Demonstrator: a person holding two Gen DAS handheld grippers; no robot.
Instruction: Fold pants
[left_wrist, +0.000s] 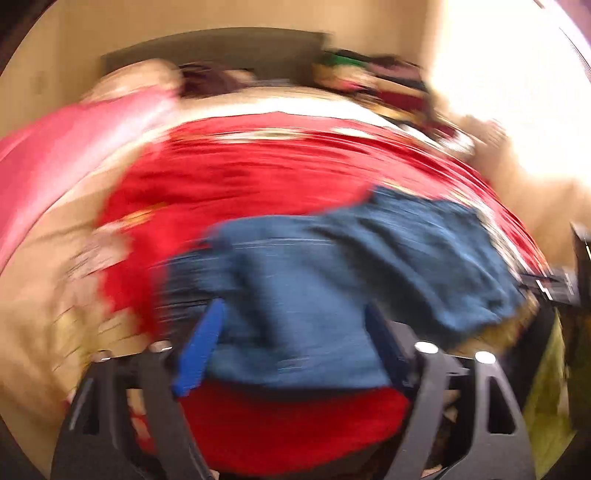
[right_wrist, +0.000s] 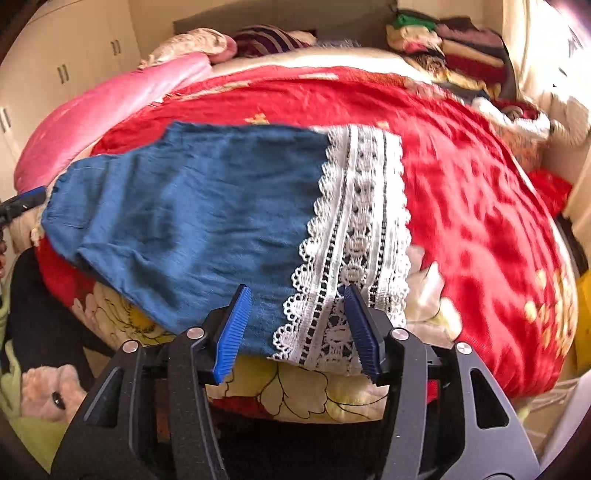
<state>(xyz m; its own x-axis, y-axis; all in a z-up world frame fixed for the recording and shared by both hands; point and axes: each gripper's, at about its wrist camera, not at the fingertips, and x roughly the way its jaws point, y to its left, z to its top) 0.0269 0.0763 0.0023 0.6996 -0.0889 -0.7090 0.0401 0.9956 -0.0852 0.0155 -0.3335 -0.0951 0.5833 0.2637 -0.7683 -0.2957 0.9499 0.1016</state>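
Blue pants (right_wrist: 192, 218) with a white lace hem (right_wrist: 358, 229) lie flat on a red bedspread (right_wrist: 480, 206). My right gripper (right_wrist: 297, 328) is open, its blue pads on either side of the near edge where blue cloth meets lace. In the blurred left wrist view the pants (left_wrist: 332, 277) lie just ahead of my left gripper (left_wrist: 295, 343), which is open with the waist end of the cloth between its fingers. The left gripper's tip shows at the far left of the right wrist view (right_wrist: 26, 201).
A pink quilt (right_wrist: 110, 114) lies at the bed's left, pillows at the head, and a pile of folded clothes (right_wrist: 454, 51) at the back right. A floral sheet (right_wrist: 295, 391) hangs over the near bed edge. White cupboards (right_wrist: 74, 66) stand to the left.
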